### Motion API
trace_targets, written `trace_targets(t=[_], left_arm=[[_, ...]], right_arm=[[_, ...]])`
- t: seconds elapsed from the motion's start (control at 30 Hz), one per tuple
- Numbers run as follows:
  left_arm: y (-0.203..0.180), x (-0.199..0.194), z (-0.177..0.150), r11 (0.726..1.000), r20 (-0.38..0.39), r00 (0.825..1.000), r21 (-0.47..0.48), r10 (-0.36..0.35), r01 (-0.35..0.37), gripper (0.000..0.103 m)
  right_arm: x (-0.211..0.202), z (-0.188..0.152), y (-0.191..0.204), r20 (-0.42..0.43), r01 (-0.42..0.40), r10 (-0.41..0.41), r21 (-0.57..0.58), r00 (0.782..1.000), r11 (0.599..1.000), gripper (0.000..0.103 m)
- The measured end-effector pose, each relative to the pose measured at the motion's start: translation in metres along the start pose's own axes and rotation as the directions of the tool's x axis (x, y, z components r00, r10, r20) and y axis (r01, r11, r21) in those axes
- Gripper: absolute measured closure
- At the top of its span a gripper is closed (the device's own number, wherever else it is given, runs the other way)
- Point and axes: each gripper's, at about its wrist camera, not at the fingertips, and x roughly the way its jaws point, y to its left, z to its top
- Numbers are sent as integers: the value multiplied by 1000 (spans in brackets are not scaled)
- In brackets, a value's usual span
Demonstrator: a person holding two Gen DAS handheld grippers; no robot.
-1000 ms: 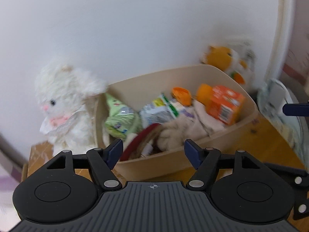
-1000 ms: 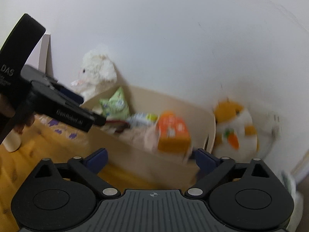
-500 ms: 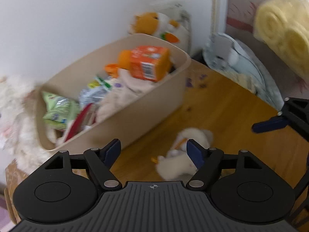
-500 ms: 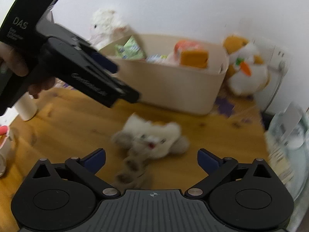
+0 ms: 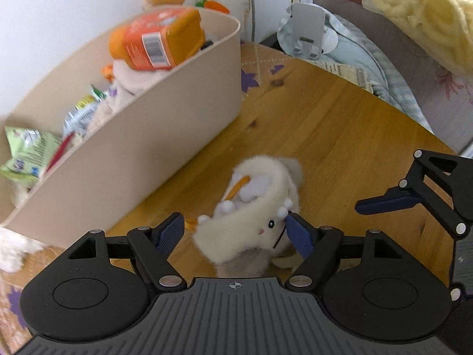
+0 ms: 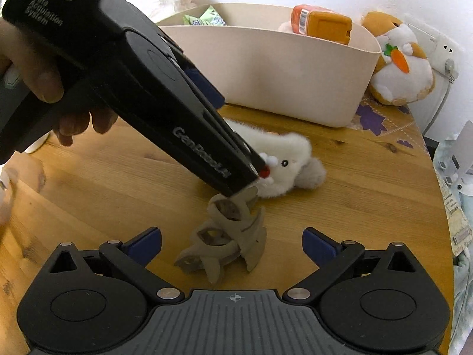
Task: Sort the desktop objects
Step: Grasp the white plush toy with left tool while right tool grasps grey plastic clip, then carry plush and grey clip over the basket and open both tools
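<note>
Black handheld left gripper (image 6: 251, 174) body reads "DAS Data Acquisition System" near its handle, "GenRobot.ai" along its side.

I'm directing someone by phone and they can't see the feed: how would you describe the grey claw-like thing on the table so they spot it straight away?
Find the beige storage bin at the back of the wooden table. In front of it lies a white plush bunny, and just nearer than the bunny sits the grey hair claw clip. It is the only hard, openwork, toothed item there; its neighbours are soft and furry.
</note>
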Motion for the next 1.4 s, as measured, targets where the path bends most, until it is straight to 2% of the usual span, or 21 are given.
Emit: trace_targets(t=[0.27,0.37,0.4,0.47,0.5,0.53,0.57,0.6,0.7,0.8,0.93,1.17,1.3,1.4], left_arm=[[0,18,-2,999,-1,1000,-40,-23,23,26],[0,23,-3,998,-2,999,-57,-42,42,37],[1,25,-3,997,-5,999,-61,-46,46,43],[2,27,-2,996,-10,998,-73,-55,54,50],[2,27,-2,995,-8,998,-81,-56,55,51],[3,28,-1,995,-7,999,-88,-54,53,52],[3,28,-1,995,-7,999,-91,-49,48,58],[2,27,-1,995,-6,999,-86,-45,44,64],[2,24,-2,997,-11,999,-68,-40,39,75],[2,23,-2,997,-12,999,-70,-37,36,81],[8,16,-7,993,-14,999,-109,-44,42,83],[19,-9,-21,987,8,999,-156,-36,37,83],[31,-29,-25,979,33,999,-200,-35,41,83],[41,-48,-25,973,73,997,-230,-17,34,83]], right_arm=[[12,-1,-10,-21,22,-22,10,1000,1000,11],[13,-2,-11,-21,28,-28,-3,999,1000,16],[13,-3,-13,-21,25,-25,-4,999,1000,20],[13,-4,-15,-24,17,-17,-6,1000,1000,35],[13,-5,-16,-26,17,-17,-6,1000,1000,37],[12,-5,-17,-21,20,-20,-11,1000,1000,50],[11,-6,-18,-18,21,-21,-14,1000,1000,52],[10,-6,-19,-21,18,-18,-14,1000,1000,52],[4,-9,-22,-14,10,-10,-24,1000,1000,55],[-2,-12,-24,-7,13,-14,-42,1000,999,58],[-10,-16,-35,-16,17,-17,0,1000,1000,58],[-34,-18,-51,39,28,-28,-6,999,1000,58],[-49,-7,-57,86,43,-42,-12,995,999,58],[-54,19,-64,128,56,-51,-32,990,998,58]])
